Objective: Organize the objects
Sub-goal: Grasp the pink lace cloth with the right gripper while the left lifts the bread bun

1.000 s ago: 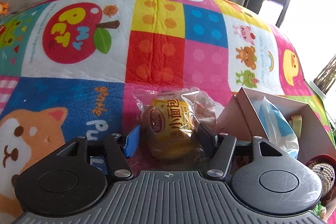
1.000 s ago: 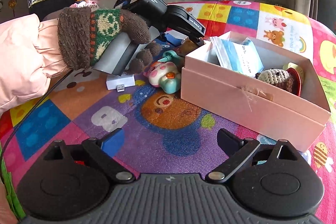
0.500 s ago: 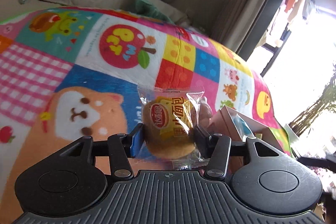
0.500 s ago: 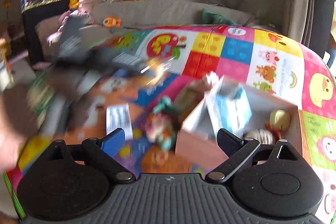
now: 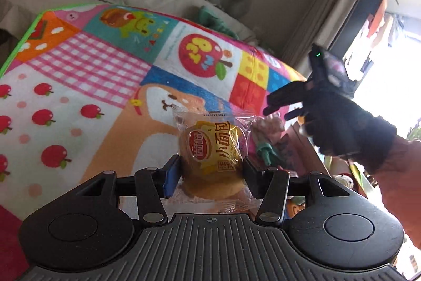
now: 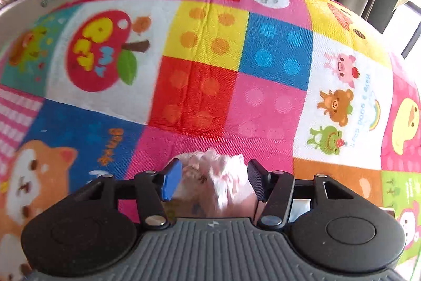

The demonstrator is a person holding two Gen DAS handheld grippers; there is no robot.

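Bun lifted in the left hand-held gripper while the right one closes around a pink crinkled packet

The left hand-held gripper point(image 5: 211, 173) is clamped partway shut on a wrapped yellow bun point(image 5: 211, 162), held clear above the colourful play mat point(image 5: 79, 96). The right hand-held gripper point(image 6: 214, 181) has just been narrowing its jaws, with the pink-white crinkled packet point(image 6: 213, 175) between them; blur hides whether the pads press on it yet. The step in hand seems to be gathering items. Next, each likely needs carrying to the box, barely visible at the left gripper's right, and a firm grip first.
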